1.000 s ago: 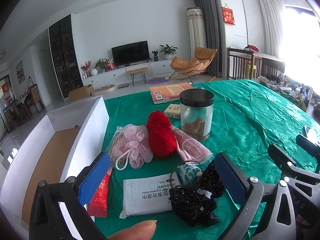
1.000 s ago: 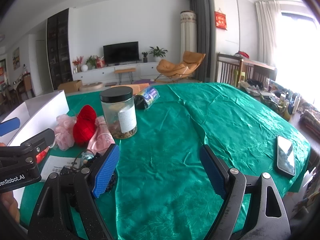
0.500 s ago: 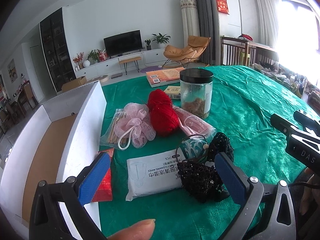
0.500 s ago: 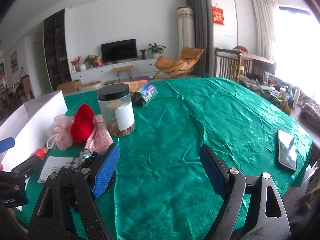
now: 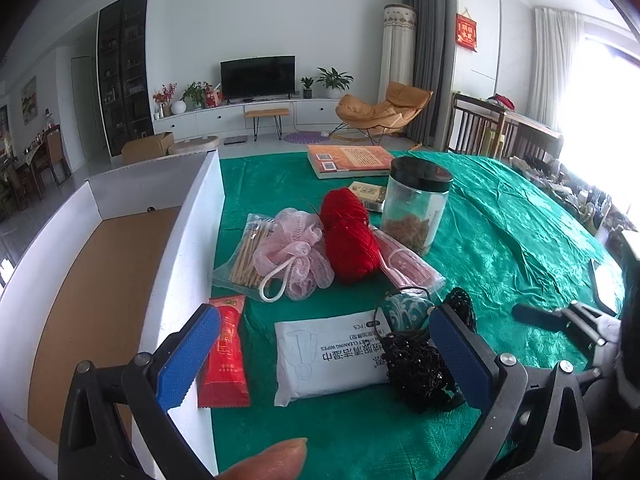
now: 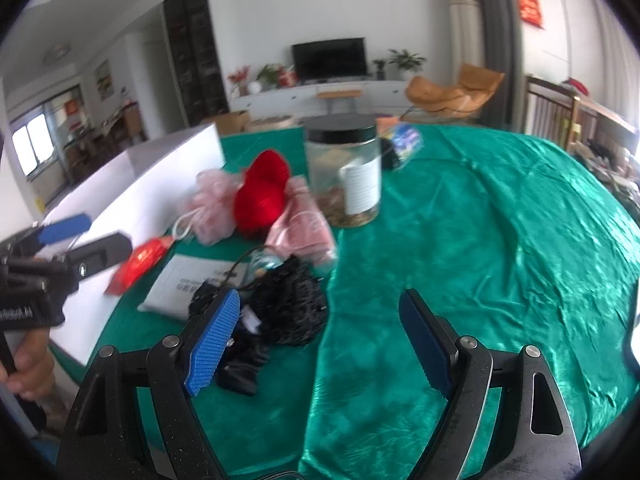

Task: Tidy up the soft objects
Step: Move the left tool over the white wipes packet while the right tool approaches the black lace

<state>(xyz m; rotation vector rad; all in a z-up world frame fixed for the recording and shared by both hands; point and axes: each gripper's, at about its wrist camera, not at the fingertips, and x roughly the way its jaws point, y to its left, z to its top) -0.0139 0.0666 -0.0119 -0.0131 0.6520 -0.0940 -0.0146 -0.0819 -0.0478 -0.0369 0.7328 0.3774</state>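
On the green cloth lie a red yarn ball [image 5: 350,240], a pink bath pouf [image 5: 294,256], a pink mask pack [image 5: 408,266], a white wipes pack [image 5: 328,354], a black mesh bundle [image 5: 420,364] and a red sachet [image 5: 226,352]. My left gripper [image 5: 324,360] is open and empty, low over the wipes pack. My right gripper [image 6: 320,340] is open and empty, just right of the black mesh bundle [image 6: 292,304]. The yarn [image 6: 262,196] and pouf [image 6: 214,204] show blurred further back.
An open white box with a brown floor [image 5: 120,264] stands along the left table edge. A glass jar with a black lid [image 5: 416,204] stands behind the yarn, a book [image 5: 350,160] beyond it. A phone [image 5: 606,286] lies at the right edge.
My left gripper has shifted left toward the box and pulled back a little. My right gripper has swung left toward the black mesh bundle, and its view is blurred.
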